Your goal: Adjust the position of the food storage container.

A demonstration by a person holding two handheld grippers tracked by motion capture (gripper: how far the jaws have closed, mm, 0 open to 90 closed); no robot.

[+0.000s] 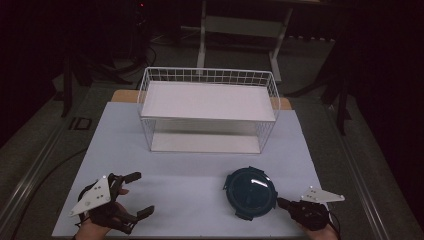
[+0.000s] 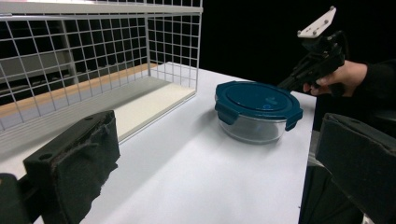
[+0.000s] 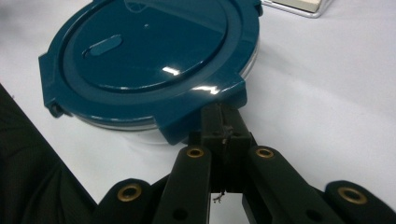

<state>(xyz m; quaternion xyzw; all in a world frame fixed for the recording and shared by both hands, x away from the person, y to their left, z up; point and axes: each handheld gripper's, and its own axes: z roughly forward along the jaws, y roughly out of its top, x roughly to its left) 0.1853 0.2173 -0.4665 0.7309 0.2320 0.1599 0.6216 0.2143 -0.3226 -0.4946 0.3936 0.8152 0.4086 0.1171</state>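
A round glass container with a dark teal clip lid [image 1: 250, 192] [image 2: 257, 100] [image 3: 154, 51] stands on the white table at the near right. My right gripper [image 1: 280, 202] [image 3: 223, 122] is shut, its jaws pressed together. Its tips meet the lid's near-right latch tab [image 3: 196, 109], which hides their very ends. In the left gripper view, the right gripper [image 2: 289, 83] reaches the lid's far edge from a hand. My left gripper [image 1: 137, 192] [image 2: 210, 154] is wide open at the near left, holds nothing, and points toward the container.
A white wire basket rack [image 1: 207, 75] [image 2: 173, 42] with a white upper shelf [image 1: 207, 100] and a white floor board stands at the back middle. Bare white table top [image 1: 185, 175] lies between it and the grippers. Dark floor and furniture legs surround the table.
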